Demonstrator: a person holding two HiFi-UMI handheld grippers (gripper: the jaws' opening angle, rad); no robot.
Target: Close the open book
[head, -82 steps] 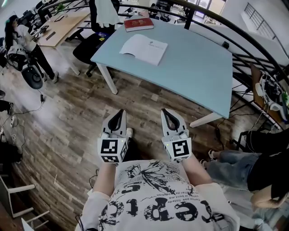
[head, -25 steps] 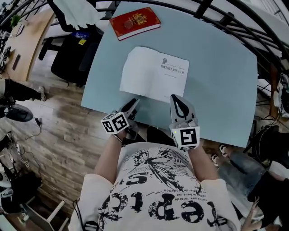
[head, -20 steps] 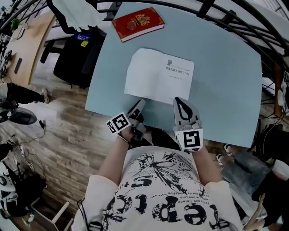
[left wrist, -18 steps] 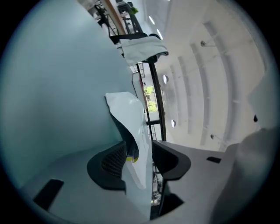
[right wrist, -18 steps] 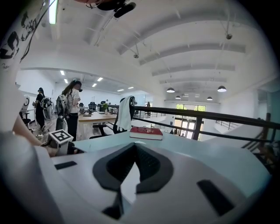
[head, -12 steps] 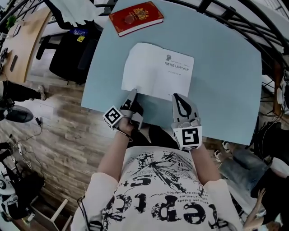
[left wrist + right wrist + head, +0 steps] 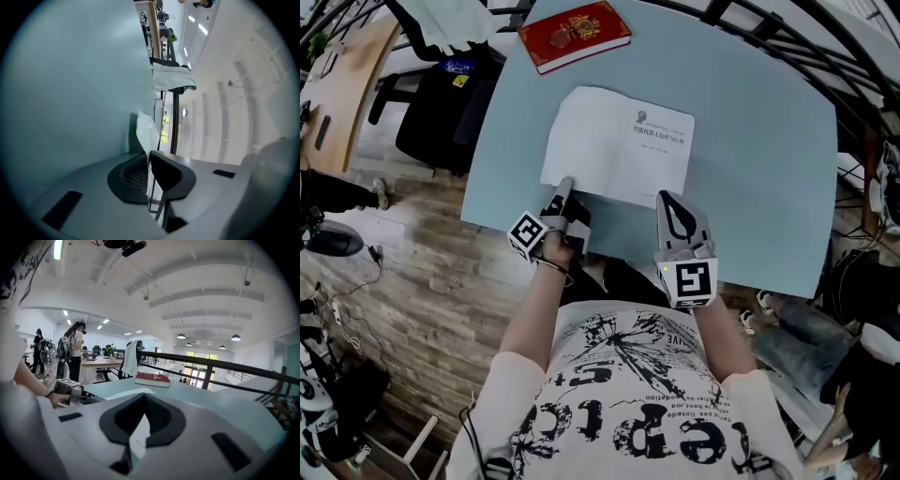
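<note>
The open book [image 7: 619,145] looks light, with thin, floppy sheets. The left tool [image 7: 565,187] is closing on a page [image 7: 147,131] at its 7 o'clock corner. The right tool [image 7: 667,199] is shut and empty.

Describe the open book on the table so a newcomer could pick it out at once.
On the pale blue tabletop, look near the front edge, left of centre: an open white-paged book lies there. Unlike the closed red hardcover book at the far left corner, it shows plain white pages with a few small printed lines.
</note>
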